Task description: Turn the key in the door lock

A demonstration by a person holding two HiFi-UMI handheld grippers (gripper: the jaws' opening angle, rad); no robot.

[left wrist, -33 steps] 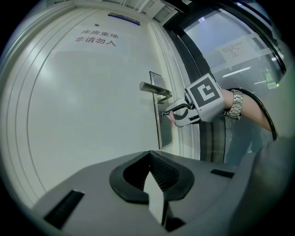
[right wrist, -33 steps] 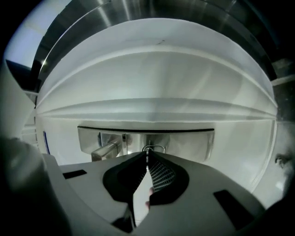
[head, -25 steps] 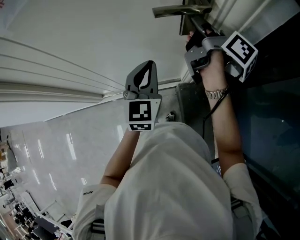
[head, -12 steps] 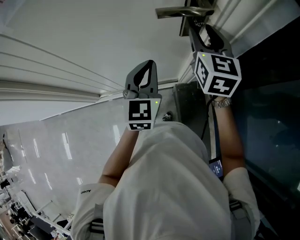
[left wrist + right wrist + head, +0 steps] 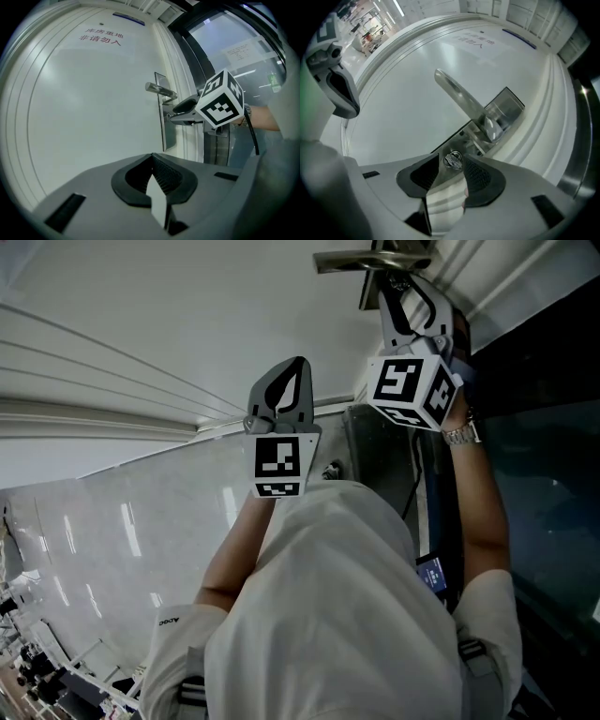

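Observation:
A small silver key [image 5: 452,160] sticks out of the lock in the metal lock plate [image 5: 506,105], below the lever handle [image 5: 459,96] of the white door [image 5: 187,306]. My right gripper [image 5: 453,165] is open, its jaws on either side of the key head with gaps showing. In the head view the right gripper [image 5: 398,282] reaches up to the handle [image 5: 370,259]. My left gripper [image 5: 300,364] is shut and empty, pointing at the bare door panel away from the lock. The left gripper view shows the right gripper [image 5: 174,112] at the lock plate [image 5: 167,126].
A dark glass panel [image 5: 544,474] runs along the right of the door frame. The glossy floor [image 5: 112,540] lies at the lower left. Red characters [image 5: 101,37] are printed high on the door. The person's torso fills the lower head view.
The right gripper has rolled about its own axis, turning its marker cube to face the camera, and its jaws have come apart off the key. The left gripper has stayed still.

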